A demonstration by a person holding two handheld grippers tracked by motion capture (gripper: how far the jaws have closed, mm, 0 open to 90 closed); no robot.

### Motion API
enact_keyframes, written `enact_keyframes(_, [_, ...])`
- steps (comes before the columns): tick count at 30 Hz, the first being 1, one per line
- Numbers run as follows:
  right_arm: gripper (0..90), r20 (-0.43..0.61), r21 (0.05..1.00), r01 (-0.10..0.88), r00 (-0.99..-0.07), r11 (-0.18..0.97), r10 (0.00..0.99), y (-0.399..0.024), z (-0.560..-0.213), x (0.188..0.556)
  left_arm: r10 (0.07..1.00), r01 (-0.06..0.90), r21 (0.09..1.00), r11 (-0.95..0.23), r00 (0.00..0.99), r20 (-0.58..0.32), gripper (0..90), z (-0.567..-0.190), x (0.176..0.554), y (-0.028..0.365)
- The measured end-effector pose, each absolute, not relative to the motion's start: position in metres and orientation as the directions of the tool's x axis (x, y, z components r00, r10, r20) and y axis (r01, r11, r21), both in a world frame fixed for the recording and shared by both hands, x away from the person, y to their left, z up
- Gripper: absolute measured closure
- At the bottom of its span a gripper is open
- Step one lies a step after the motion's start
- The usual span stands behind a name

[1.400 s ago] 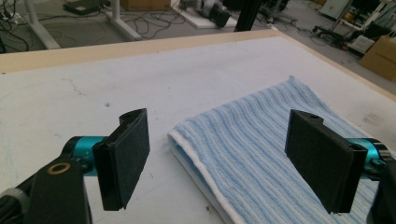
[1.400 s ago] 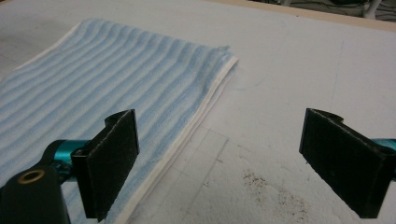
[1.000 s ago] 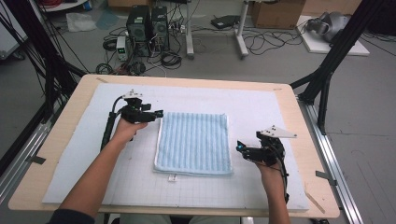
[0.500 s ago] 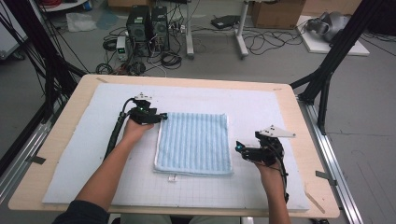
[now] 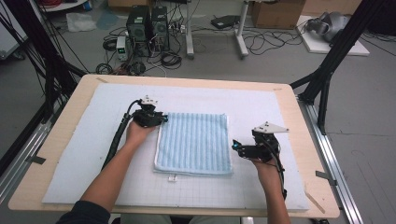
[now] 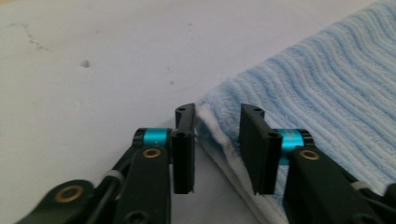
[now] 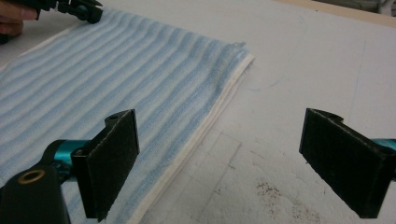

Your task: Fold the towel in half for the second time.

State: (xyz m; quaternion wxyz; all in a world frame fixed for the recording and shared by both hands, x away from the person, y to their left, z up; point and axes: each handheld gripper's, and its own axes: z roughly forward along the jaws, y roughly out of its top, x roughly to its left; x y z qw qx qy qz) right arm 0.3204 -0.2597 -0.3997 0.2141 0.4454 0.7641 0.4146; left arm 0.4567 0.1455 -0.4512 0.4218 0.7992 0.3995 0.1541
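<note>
A light blue striped towel [image 5: 194, 142] lies folded flat on the white mat [image 5: 88, 144]. My left gripper [image 5: 160, 119] is down at the towel's far left corner. In the left gripper view that corner [image 6: 212, 116] with its white hem sits between the jaws of the left gripper [image 6: 217, 140]. The jaws have just been closing, and a slim gap still shows beside the pads. My right gripper [image 5: 236, 146] hovers at the towel's right edge. Its jaws stand wide open in the right gripper view [image 7: 219, 154], one pad [image 7: 112, 158] over the towel [image 7: 116, 79], the other over bare mat.
The mat covers most of the wooden table [image 5: 60, 135] and carries a faint grid near the front. Black frame posts [image 5: 327, 79] stand at the table's sides. Computers and cables [image 5: 149, 28] sit on the floor beyond the far edge.
My left hand has moved right and down to the towel's far left corner, and its jaws have narrowed around it. The right hand has kept still.
</note>
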Motion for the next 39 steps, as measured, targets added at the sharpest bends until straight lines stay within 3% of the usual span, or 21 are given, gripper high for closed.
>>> enact_keyframes(3, [11.2,0.039,0.820,0.506,-0.516,0.267,0.856,-0.257,-0.400,0.327,0.758,0.505,0.800,-0.322,0.644,-0.102,84.1,-0.452,0.457,0.146])
enact_keyframes(16, [11.3,0.094,0.799,0.554,-0.497,0.232,0.863,-0.248,-0.398,0.384,0.752,0.547,0.796,-0.260,0.632,-0.189,85.8,-0.453,0.461,0.154])
enact_keyframes(20, [20.4,0.092,0.795,0.557,-0.501,0.239,0.860,-0.239,-0.402,0.406,0.747,0.551,0.799,-0.241,0.631,-0.209,86.3,-0.453,0.461,0.156])
enact_keyframes(23, [21.1,0.101,0.775,0.584,-0.491,0.241,0.865,-0.231,-0.410,0.424,0.747,0.550,0.799,-0.243,0.632,-0.207,86.4,-0.453,0.461,0.155])
enact_keyframes(27, [27.8,0.097,0.737,0.623,-0.481,0.262,0.871,-0.223,-0.422,0.443,0.746,0.546,0.800,-0.248,0.635,-0.202,86.5,-0.453,0.460,0.154])
enact_keyframes(33, [47.0,0.141,0.713,0.654,-0.487,0.253,0.862,-0.217,-0.437,0.457,0.745,0.548,0.799,-0.247,0.635,-0.205,86.5,-0.453,0.460,0.155])
enact_keyframes(35, [49.3,0.138,0.697,0.664,-0.495,0.271,0.858,-0.214,-0.442,0.459,0.745,0.549,0.800,-0.242,0.634,-0.209,86.5,-0.454,0.461,0.155])
enact_keyframes(39, [74.6,0.150,0.688,0.671,-0.504,0.276,0.850,-0.215,-0.441,0.458,0.741,0.537,0.799,-0.270,0.646,-0.183,86.8,-0.453,0.459,0.153])
